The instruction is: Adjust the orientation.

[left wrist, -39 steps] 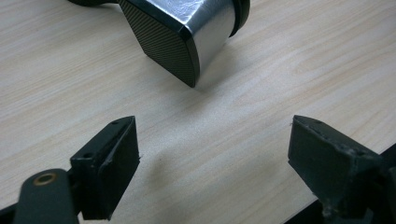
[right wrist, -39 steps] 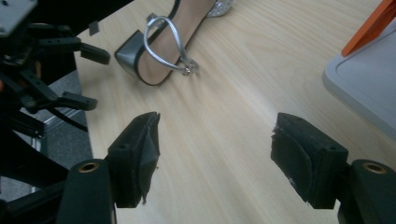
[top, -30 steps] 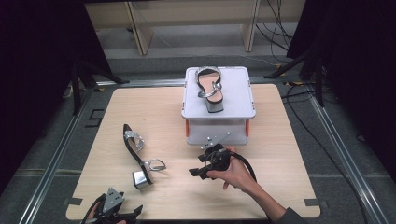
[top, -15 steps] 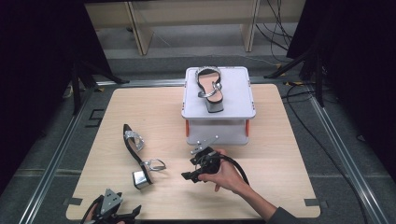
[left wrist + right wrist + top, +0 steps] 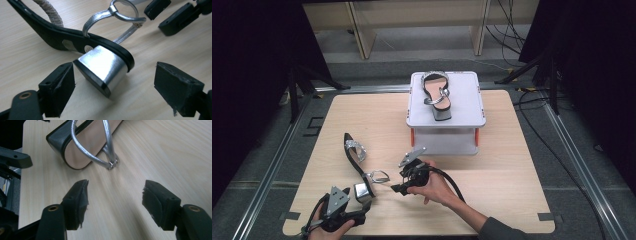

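Observation:
A black sandal (image 5: 354, 159) with a silver block heel (image 5: 362, 190) lies on its side on the wooden table (image 5: 512, 165). In the left gripper view the heel (image 5: 102, 68) sits between the jaws of my open left gripper (image 5: 115, 83), untouched by either jaw. In the high view that left gripper (image 5: 354, 210) is at the table's front edge. My right gripper (image 5: 398, 181) is open and points left at the silver ankle strap (image 5: 379, 176). The strap (image 5: 105, 152) lies just beyond the right gripper (image 5: 116, 192). A matching sandal (image 5: 437, 95) rests on a white box (image 5: 469, 107).
The white box stands at the middle back of the table on short red legs. In the left gripper view the right gripper's black fingers (image 5: 175, 18) lie just past the strap ring (image 5: 125, 12). A cable (image 5: 452, 180) trails from the right gripper.
My right gripper has moved left from near the box's front toward the sandal's strap. The left gripper has stayed at the front edge by the heel.

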`<state>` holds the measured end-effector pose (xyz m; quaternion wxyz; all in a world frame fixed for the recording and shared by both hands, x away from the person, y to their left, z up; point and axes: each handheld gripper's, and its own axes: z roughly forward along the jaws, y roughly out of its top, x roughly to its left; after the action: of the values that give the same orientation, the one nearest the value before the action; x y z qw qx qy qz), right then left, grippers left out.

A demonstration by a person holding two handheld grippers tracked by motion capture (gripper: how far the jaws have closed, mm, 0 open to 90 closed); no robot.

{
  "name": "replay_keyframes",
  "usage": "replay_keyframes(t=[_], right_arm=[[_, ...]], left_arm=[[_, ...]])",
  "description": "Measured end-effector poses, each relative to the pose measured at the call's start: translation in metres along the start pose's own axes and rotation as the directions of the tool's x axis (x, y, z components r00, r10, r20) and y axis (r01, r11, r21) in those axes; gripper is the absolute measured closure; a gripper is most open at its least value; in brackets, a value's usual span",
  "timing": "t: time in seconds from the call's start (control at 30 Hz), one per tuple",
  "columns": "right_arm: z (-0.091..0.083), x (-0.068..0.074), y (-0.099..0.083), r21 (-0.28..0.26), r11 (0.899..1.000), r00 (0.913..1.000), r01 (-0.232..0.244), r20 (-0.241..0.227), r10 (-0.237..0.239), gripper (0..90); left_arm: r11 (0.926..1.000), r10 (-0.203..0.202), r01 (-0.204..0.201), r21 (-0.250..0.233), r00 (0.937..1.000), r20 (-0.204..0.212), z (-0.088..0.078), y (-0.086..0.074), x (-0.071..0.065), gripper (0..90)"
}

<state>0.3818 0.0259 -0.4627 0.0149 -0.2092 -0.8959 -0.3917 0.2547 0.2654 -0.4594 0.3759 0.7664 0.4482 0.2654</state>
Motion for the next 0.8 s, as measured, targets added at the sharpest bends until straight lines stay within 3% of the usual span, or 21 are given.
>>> replay_keyframes(t=[0.17,0.27,0.3,0.33,0.4,0.43,0.47,0.6,0.67,0.7,0.8], right_arm=[[0.024,0.002,0.004,-0.006,1.0,0.9998,0.021,-0.007,-0.021,44.4],[0.031,0.002,0.005,-0.009,1.0,0.9997,0.022,0.006,-0.022,49.1],[0.033,0.001,0.005,-0.011,1.0,0.9999,0.014,-0.003,-0.014,53.0],[0.033,0.0,0.006,-0.027,1.0,0.9999,0.009,-0.01,-0.01,57.0],[0.034,0.0,0.007,-0.06,0.998,0.9994,-0.018,-0.029,0.016,66.3],[0.034,-0.001,0.008,-0.078,0.997,0.9994,-0.016,-0.031,0.014,70.4],[0.034,-0.004,0.01,-0.102,0.995,0.9997,0.018,-0.017,-0.02,75.2],[0.025,-0.004,0.015,-0.157,0.987,0.9993,0.027,-0.021,-0.031,81.7],[0.02,0.0,0.018,-0.158,0.987,0.9994,-0.006,-0.036,0.0,82.4],[0.018,0.0,0.02,-0.178,0.983,0.999,0.035,-0.023,-0.039,82.6],[0.008,0.004,0.026,-0.193,0.979,0.9978,0.063,-0.008,-0.066,83.2]], left_arm=[[0.9999,-0.003,0.003,-0.014,1.0,0.007,0.008,0.009,0.001,25.4],[0.9999,0.009,-0.009,0.005,0.9999,0.012,0.014,0.012,0.003,30.0],[0.9992,0.033,-0.033,0.022,0.9994,0.003,0.014,0.013,0.004,31.7],[0.9998,0.018,-0.018,0.012,0.9998,0.001,0.015,0.014,0.003,33.7],[0.9991,0.034,-0.034,0.025,0.9994,-0.004,0.013,0.014,0.005,38.1],[0.9994,0.03,-0.03,0.016,0.9995,-0.005,0.013,0.013,0.005,39.6],[0.999,0.037,-0.037,0.023,0.9993,-0.008,0.012,0.012,0.007,40.6],[0.9996,0.018,-0.018,0.022,0.9998,-0.013,0.009,0.01,0.007,40.7],[0.9995,0.014,-0.014,0.027,0.9999,-0.006,0.008,0.008,0.009,40.6],[0.9998,-0.01,0.01,0.017,0.9999,0.006,0.008,0.007,0.009,40.5],[0.9979,-0.061,0.058,0.03,0.9952,0.077,0.011,0.003,0.011,41.5]])
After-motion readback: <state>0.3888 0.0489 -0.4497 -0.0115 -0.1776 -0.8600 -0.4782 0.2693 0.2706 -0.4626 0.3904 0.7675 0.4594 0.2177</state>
